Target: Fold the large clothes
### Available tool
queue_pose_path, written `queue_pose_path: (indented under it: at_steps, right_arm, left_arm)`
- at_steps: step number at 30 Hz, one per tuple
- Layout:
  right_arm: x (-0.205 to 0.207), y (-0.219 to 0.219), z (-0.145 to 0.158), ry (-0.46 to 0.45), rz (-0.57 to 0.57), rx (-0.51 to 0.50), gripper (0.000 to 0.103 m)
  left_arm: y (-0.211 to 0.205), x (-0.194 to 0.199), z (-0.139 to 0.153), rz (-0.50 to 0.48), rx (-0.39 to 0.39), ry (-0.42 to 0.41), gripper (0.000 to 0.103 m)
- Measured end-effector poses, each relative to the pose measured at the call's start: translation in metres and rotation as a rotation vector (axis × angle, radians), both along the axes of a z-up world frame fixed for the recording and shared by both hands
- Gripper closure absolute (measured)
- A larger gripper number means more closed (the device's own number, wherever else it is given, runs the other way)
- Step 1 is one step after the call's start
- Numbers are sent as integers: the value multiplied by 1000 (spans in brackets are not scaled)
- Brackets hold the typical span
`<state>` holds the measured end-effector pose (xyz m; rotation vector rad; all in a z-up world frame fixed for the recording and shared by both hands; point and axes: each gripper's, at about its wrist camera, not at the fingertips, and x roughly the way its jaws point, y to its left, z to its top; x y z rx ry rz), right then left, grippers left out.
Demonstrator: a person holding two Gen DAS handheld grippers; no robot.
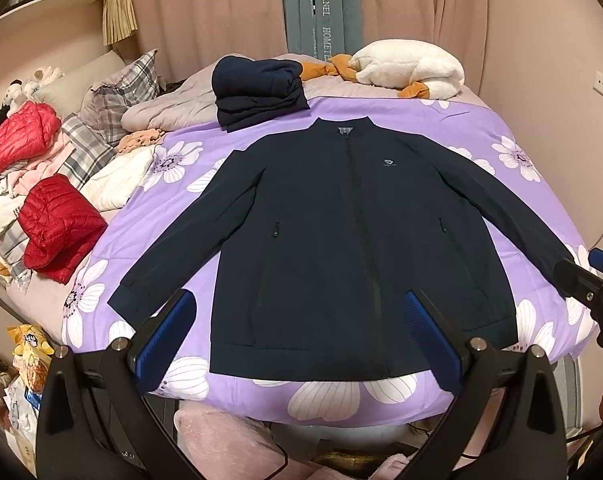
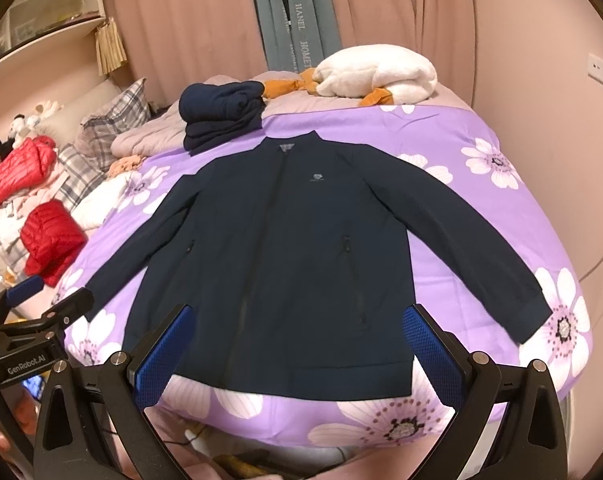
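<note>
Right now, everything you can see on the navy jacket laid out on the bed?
The navy zip jacket lies flat, front up, on the purple floral bedspread. Zipper closed, stand collar, a small grey chest logo, two zipped side pockets, ribbed hem and cuffs. The fabric looks smooth and thin. Both sleeves are spread outward and down. Its collar lies close to a folded navy pile; whether they touch is unclear. Both grippers, left and right, are open and not gripping it.

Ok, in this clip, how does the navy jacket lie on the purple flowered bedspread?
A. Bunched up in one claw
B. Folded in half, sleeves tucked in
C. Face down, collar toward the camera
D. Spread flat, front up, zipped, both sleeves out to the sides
D: the navy jacket lies flat on the bedspread, zipper and chest logo up, sleeves splayed, both claws open and off it.
</note>
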<state>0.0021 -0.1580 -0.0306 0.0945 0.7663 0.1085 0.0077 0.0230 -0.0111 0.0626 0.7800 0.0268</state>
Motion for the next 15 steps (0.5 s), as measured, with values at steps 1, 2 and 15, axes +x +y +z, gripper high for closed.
queue_pose_path:
  at_steps: [1,2,15]
  right_arm:
    - [0,0,0,1,0,0,1]
    - [0,0,0,2,0,0,1]
    - [-1,3,-2,2,-1,1,1]
  left_arm:
    - [-1,0,0,1,2,-1,0]
    - [-1,0,0,0,4,-1,0]
    - [-3,2,-1,3,4,6,0]
